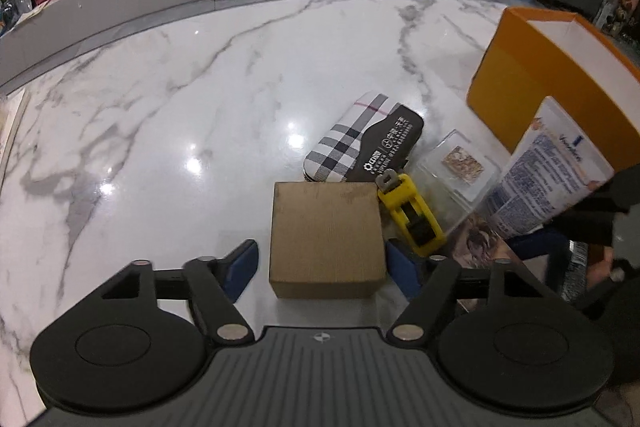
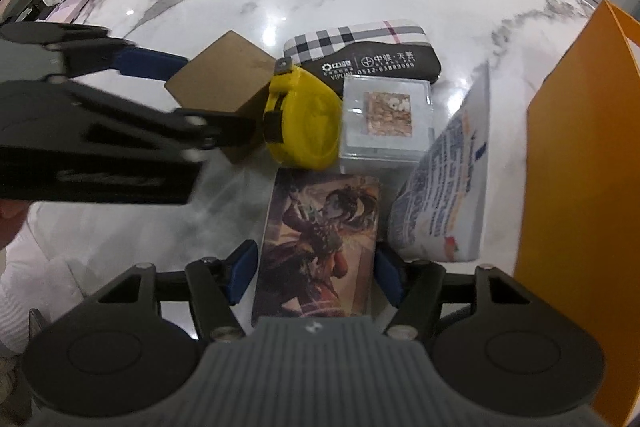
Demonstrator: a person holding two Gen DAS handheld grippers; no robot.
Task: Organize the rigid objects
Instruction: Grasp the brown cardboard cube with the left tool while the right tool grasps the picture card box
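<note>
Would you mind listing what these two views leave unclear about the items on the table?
- Orange box interior: cut off by the frame edge in both views; contents unseen.
- Yellow tape measure: left wrist view, partly behind the cardboard box.
- Picture card near end: right wrist view, under the right hand-held gripper.

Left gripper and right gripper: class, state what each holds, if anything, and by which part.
Nothing is held. The left gripper straddles the brown cardboard box, pads off its sides. The right gripper straddles the illustrated picture card, also without pressing.
</note>
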